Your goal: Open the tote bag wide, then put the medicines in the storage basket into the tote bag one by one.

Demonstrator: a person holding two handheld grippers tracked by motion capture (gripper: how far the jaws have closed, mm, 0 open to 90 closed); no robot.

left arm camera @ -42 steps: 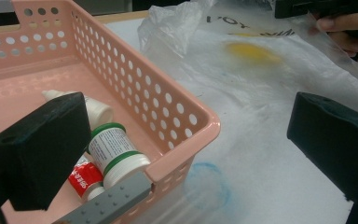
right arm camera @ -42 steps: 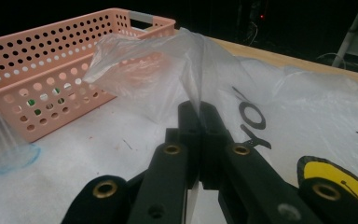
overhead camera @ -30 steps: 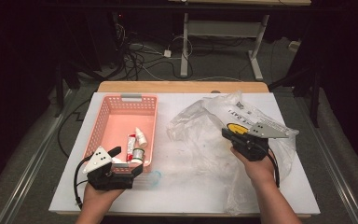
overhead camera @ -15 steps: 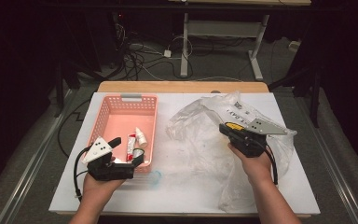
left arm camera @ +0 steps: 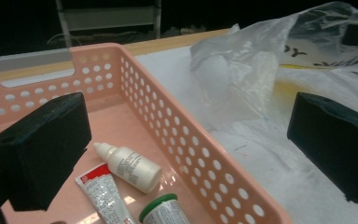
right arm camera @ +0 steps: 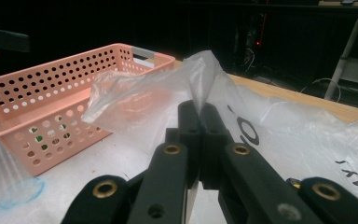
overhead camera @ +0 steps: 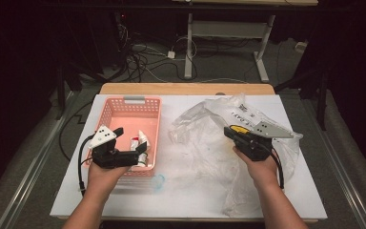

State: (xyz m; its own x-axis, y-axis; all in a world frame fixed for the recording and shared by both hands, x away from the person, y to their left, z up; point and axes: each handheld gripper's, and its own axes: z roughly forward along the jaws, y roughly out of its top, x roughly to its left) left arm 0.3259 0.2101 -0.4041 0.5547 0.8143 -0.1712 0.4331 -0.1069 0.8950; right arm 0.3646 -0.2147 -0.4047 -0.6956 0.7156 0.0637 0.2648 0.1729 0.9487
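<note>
My left gripper (overhead camera: 129,147) (left arm camera: 189,140) hangs open over the near end of a pink perforated basket (overhead camera: 124,107) (left arm camera: 205,154), with nothing between its jaws. Inside the basket lie a white dropper bottle (left arm camera: 130,165), a red-and-white tube (left arm camera: 102,196) and a green-capped jar (left arm camera: 163,212). To the right of the basket, a crumpled clear plastic bag (overhead camera: 205,124) (right arm camera: 158,102) is spread on the white table. My right gripper (overhead camera: 228,131) (right arm camera: 199,114) is shut on a fold of that bag, and the film rises in a peak from its jaws.
A small clear, blue-rimmed round piece (overhead camera: 158,181) (right arm camera: 21,191) lies on the table just in front of the basket. The white tabletop (overhead camera: 195,191) ends at a wooden strip at the back. Cables and table legs stand on the dark floor beyond.
The left gripper has risen and moved left and away from the table's near edge, over the basket's near end. The right gripper and the bag have kept still.
</note>
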